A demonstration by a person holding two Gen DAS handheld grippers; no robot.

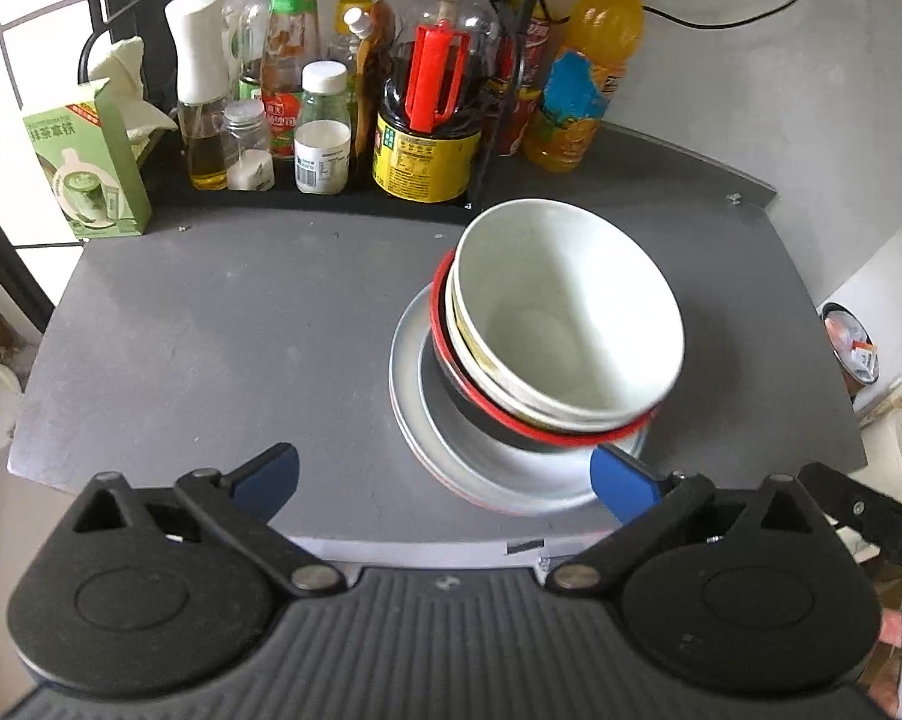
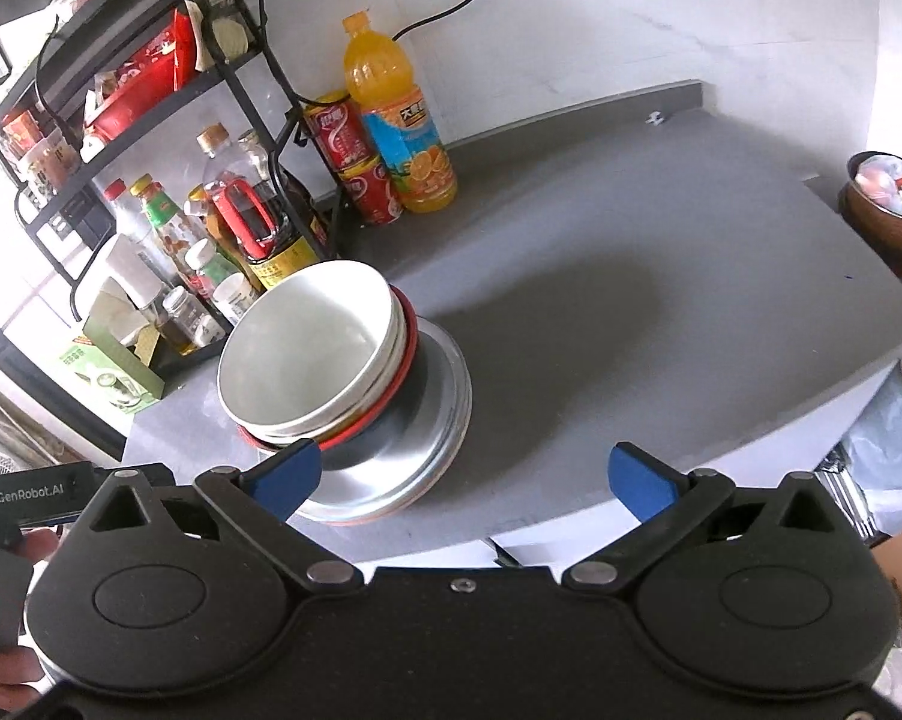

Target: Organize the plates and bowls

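Item: stacked crockery on a grey matte tabletop [image 1: 210, 330], judged at or near completion.

Left gripper [image 1: 444, 483]: jaws spread to their widest, blue pads bare, nothing held. Ahead of its left jaw lies only bare tabletop. Just ahead of its right jaw sits the stack.

Stack, bottom to top: pale, shallow round plates [image 1: 444, 462], nested; a red-rimmed dark bowl [image 1: 451, 360]; a white ceramic bowl with a banded rim [image 1: 469, 354]; a plain white deep ceramic bowl [image 1: 565, 306] uppermost. The bowls sit off-centre on the plates, leaning slightly.

Right gripper [image 2: 463, 477]: jaws likewise fully apart and empty. The stack stands ahead of its left jaw, whose pad overlaps the plate edge in view; contact cannot be told. Beyond its right jaw, open tabletop.

Outstanding: no loose plate or bowl visible on the tabletop. A brown bowl of oddments [image 2: 886, 204] stands well apart, far right; whether it belongs to the task cannot be told.
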